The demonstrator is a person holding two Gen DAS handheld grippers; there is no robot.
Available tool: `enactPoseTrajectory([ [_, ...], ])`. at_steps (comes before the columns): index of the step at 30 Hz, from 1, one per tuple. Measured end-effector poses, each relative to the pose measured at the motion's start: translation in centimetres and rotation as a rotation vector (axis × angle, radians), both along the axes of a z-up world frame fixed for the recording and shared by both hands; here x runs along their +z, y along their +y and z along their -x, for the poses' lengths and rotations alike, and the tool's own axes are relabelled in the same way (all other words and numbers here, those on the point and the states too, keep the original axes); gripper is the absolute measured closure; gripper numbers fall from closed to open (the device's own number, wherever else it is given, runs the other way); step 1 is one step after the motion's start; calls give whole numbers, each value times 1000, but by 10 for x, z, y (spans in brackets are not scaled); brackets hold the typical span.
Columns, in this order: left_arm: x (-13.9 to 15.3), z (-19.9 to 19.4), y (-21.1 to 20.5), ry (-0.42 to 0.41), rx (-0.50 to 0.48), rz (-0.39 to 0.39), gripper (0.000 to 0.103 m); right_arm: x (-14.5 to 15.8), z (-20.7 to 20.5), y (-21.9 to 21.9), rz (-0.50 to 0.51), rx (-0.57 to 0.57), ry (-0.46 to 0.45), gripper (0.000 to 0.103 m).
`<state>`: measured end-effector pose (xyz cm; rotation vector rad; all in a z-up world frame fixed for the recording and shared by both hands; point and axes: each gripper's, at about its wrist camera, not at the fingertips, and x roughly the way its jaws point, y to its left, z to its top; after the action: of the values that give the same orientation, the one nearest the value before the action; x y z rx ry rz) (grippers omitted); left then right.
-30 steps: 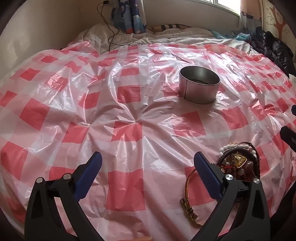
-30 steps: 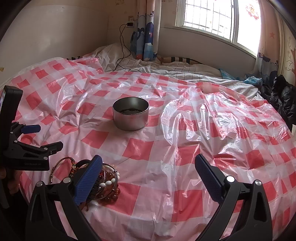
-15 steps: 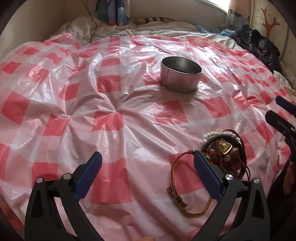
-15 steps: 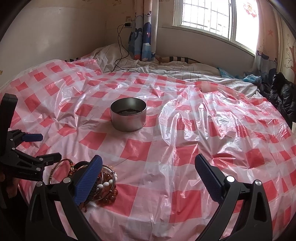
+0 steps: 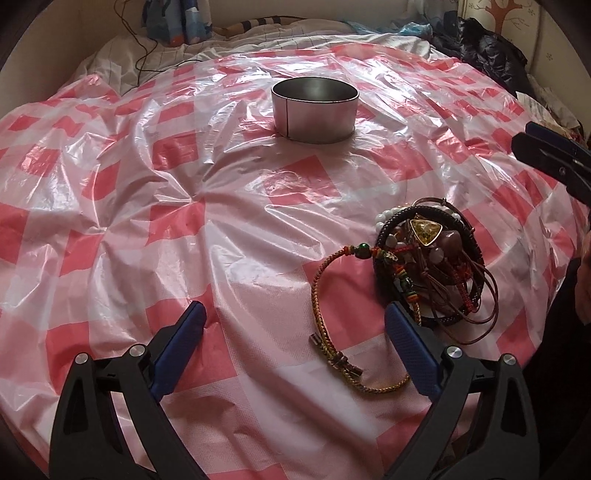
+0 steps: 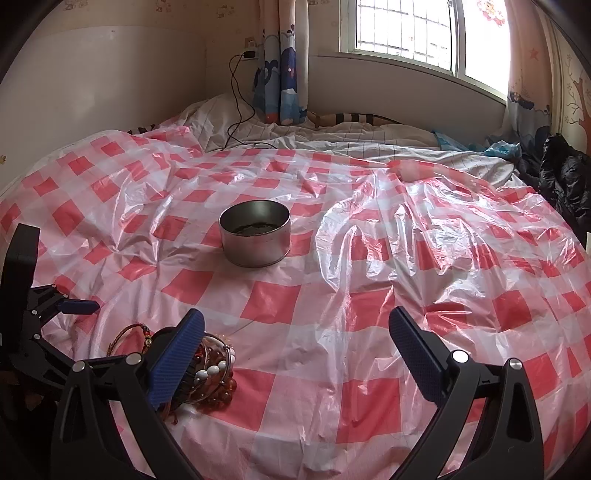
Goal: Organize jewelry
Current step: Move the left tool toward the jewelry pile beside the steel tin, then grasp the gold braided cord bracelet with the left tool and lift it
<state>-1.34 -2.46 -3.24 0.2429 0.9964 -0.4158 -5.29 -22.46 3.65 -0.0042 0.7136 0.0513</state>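
Note:
A tangled pile of bracelets and beads (image 5: 432,258) lies on the red-and-white checked plastic sheet (image 5: 184,229), with a gold braided bracelet (image 5: 328,325) beside it. It also shows in the right wrist view (image 6: 207,369), partly hidden by a finger. A round metal tin (image 5: 314,108) stands farther back; it also shows in the right wrist view (image 6: 255,232). My left gripper (image 5: 295,332) is open and empty, with the gold bracelet between its fingers. My right gripper (image 6: 295,343) is open and empty, its left finger over the pile.
The sheet covers a bed. White bedding (image 6: 332,133) and a black cable (image 6: 240,110) lie at the back by the curtain. Dark clothing (image 6: 561,173) is heaped at the right edge. A window (image 6: 406,33) is behind.
My left gripper has moved forward and right, so the jewelry pile and tin appear closer and the gold bracelet sits between its fingers. The right gripper has barely moved.

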Motion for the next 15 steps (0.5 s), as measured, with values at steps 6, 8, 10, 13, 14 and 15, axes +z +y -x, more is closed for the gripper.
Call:
enactPoseTrajectory([
  [6,2,0,6,3,-4,21,29,0,1,0,12,6,-10,7],
  [8,5,0,10,-11,1,37,31,0,1,0,11,7,-8,7],
  [10,9,3,10,-50,0,28,30,-1,1,1,12,8,-9,7],
  [13,15,7,7,-94,-22,18,30,-1,1,1,11,7,-9,7],
  [14,14,7,5,-80,-36,23,30,-1,1,0,11,7,-9,7],
  [15,11,7,3,-64,-52,18,30,0,1,0,11,7,-9,7],
])
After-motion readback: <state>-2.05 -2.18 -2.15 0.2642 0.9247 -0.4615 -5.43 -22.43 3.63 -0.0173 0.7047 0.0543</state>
